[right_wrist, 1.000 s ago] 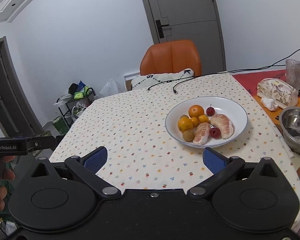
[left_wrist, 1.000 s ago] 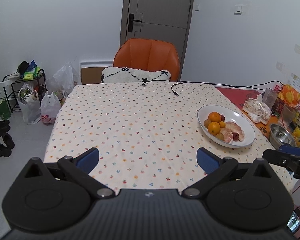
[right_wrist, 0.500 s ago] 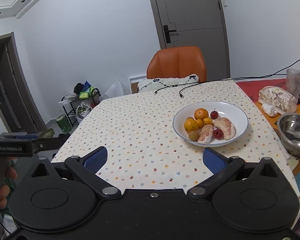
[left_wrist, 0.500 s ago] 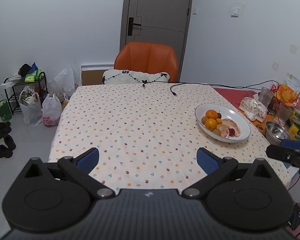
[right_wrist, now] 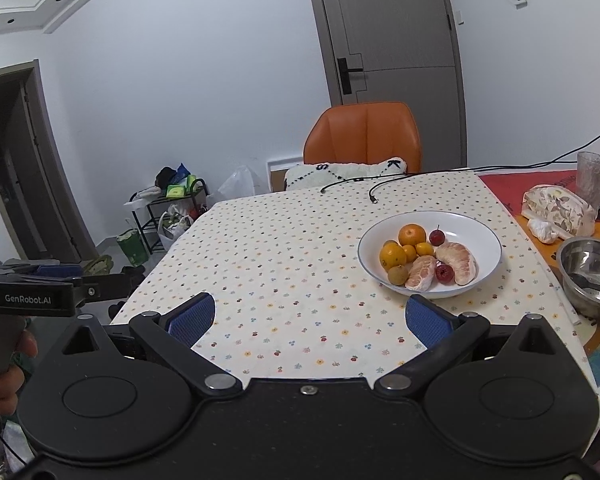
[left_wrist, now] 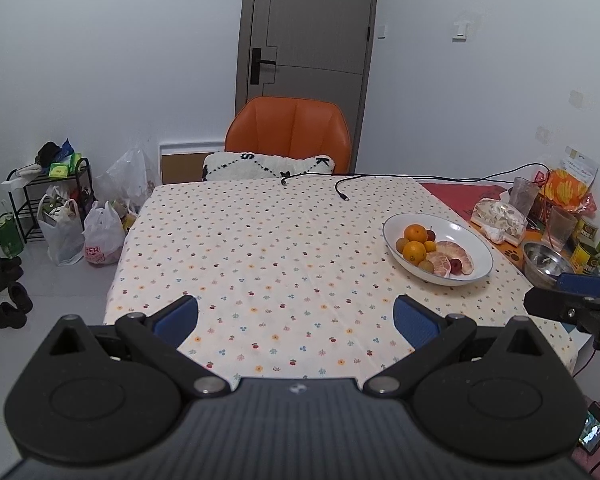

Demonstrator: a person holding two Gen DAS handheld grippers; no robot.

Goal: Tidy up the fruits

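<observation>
A white bowl [left_wrist: 472,236] [right_wrist: 476,228] stands on the right side of the flower-print tablecloth [left_wrist: 260,248] [right_wrist: 284,264]. It holds oranges [left_wrist: 415,233] [right_wrist: 412,235], small red fruits [right_wrist: 437,237], a kiwi [right_wrist: 398,274] and peeled pomelo pieces [left_wrist: 456,254] [right_wrist: 460,260]. My left gripper [left_wrist: 296,316] hovers open over the table's near edge, nothing between its blue pads. My right gripper [right_wrist: 308,316] is open too, near the front edge, left of the bowl and empty. Each gripper shows at the other view's side edge.
A steel bowl [right_wrist: 592,276] with a spoon, a bagged item [right_wrist: 556,208], glasses [right_wrist: 592,176] and cans crowd the table's right end. Black cables [left_wrist: 340,184] lie at the far edge. An orange chair [left_wrist: 288,136] with a cushion stands behind. Bags and a rack [left_wrist: 60,208] fill the floor at left.
Both grippers have drawn back and risen from the table, so the bowl looks smaller and farther. Both stayed open and empty. The fruit has not moved.
</observation>
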